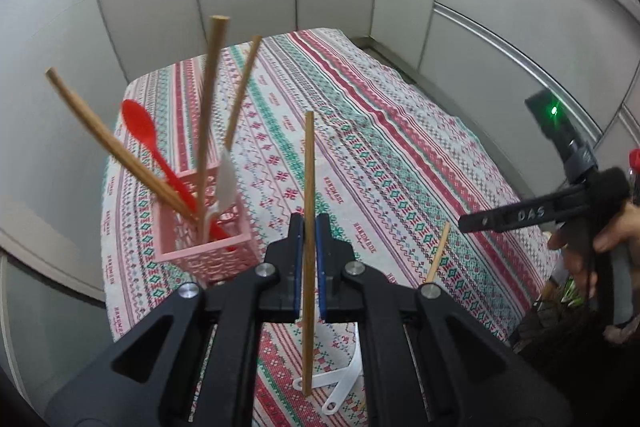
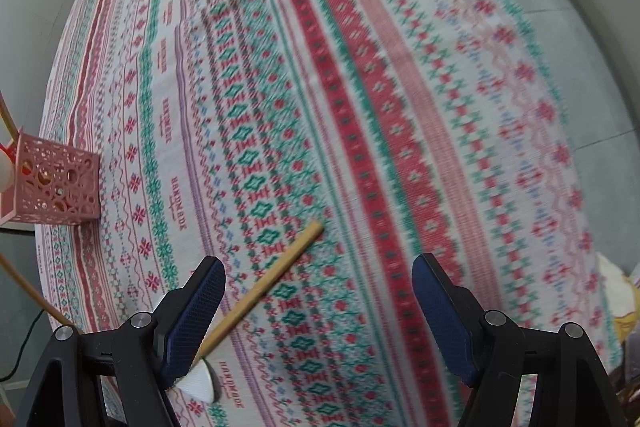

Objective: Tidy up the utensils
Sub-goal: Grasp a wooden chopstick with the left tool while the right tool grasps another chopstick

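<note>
The task looks partly done. A pink lattice holder, just ahead and left of the left claw, already stands with three wooden chopsticks, a red spoon and a white utensil in it. Left on the patterned surface: a chopstick lying between the right claw's fingers near the left one, a white scoop-like piece at its near end, and white looped utensils below the left claw. The left claw is nearly closed, pinching a wooden chopstick upright. The right claw stands wide, gripping nothing.
</note>
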A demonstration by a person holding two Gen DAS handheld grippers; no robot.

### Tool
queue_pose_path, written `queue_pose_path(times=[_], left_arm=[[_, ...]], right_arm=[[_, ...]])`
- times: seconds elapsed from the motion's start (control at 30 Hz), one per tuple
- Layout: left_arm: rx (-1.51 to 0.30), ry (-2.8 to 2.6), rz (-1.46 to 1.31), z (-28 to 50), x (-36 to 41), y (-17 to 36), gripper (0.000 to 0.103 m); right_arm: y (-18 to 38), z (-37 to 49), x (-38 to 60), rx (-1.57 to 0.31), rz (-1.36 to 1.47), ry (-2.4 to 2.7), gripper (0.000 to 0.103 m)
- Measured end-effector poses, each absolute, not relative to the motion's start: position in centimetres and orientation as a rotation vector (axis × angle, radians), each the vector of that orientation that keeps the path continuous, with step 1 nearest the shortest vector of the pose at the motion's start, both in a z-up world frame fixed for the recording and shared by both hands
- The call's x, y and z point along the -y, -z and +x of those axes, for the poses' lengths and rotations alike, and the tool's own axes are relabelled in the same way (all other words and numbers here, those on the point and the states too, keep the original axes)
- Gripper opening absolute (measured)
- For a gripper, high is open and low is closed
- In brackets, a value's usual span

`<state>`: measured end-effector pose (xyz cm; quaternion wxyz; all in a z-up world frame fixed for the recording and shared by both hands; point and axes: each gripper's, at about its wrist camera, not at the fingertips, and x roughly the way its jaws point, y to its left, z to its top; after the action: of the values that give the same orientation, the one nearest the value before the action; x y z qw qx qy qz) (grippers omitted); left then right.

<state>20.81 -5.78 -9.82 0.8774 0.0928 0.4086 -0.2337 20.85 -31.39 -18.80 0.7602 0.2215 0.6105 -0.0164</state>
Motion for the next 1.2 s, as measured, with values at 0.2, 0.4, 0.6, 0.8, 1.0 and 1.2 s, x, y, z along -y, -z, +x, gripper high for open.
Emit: queue_pose_path(times=[0.2, 0.4, 0.6, 0.8, 1.0, 1.2], left_arm=[[-0.870, 0.479, 0.146, 20.9, 3.4, 10.1, 0.007], [-0.887, 0.475, 0.069, 21.4, 1.3, 10.2, 0.007], [-0.894, 0.466, 0.031, 21.4, 0.1, 10.3, 0.007], [-0.896, 0.465, 0.027, 21.2, -0.3, 10.3, 0.007], [-0.904, 0.455, 0.013, 21.5, -0.6, 10.4, 0.007], [-0.909, 0.442, 0.008, 21.8, -0.7, 10.5, 0.007]], right_arm=[[21.1, 21.8, 29.2, -1.398, 0.486, 0.029, 0.080], [22.8, 22.4, 27.3, -1.422, 0.499, 0.061, 0.071], [22.7, 22.8, 26.3, -1.361, 0.478, 0.173, 0.057], [22.6, 23.4, 26.4, -1.322, 0.466, 0.237, 0.034], [22.8, 24.0, 27.5, -1.310, 0.472, 0.224, 0.018], [23.0, 23.8, 29.3, -1.296, 0.577, 0.154, 0.011]])
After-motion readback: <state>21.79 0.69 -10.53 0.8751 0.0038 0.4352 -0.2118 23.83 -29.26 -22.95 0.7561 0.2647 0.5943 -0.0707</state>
